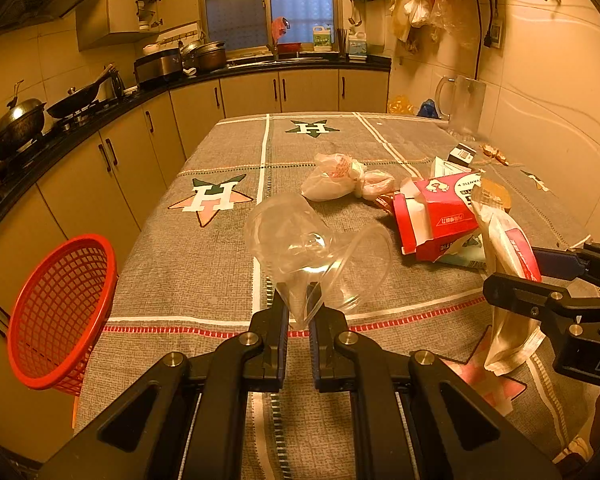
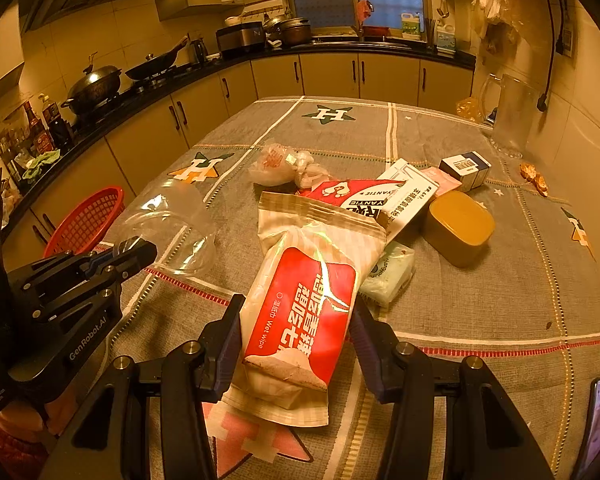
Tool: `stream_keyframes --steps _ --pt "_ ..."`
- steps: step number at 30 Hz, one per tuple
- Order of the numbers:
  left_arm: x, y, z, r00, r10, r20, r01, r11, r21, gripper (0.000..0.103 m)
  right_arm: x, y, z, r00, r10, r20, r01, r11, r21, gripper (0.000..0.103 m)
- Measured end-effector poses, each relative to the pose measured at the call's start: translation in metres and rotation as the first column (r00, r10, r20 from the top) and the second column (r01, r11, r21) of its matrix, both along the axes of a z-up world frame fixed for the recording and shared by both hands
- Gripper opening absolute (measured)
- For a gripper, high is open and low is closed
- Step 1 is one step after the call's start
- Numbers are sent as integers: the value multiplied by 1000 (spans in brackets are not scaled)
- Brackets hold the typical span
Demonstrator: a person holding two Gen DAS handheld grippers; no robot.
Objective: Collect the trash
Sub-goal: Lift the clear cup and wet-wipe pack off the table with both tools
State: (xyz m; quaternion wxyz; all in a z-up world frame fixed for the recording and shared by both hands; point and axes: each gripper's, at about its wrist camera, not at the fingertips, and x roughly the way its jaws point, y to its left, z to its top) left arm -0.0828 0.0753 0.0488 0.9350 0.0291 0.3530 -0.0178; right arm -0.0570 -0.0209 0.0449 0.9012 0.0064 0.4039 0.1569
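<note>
Pinching is what my left gripper [image 1: 299, 312] is doing, jaws pressed on the flattened rim of a thin clear plastic cup [image 1: 320, 252] above the table [image 1: 188, 264]. I'm judging it light, crushable, slippery. My right gripper [image 2: 296, 344] is clamping a soft wet-wipe pouch [image 2: 300, 312] mid-body, which looks a sound hold. The red basket [image 1: 60, 312] is waiting at the table's left edge.

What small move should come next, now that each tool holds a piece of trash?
Probably swing the left tool, shut on the clear plastic cup, over to the red basket at the table edge. It sits nearest that side; the right tool holds the wet wipe pack.
</note>
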Motion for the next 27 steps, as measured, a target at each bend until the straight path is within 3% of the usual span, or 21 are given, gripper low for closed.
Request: stream_keyframes --steps 27 --pt "-5 2 8 1000 9 16 -9 1000 -4 9 -1 1 5 1000 -3 13 3 1000 1 55"
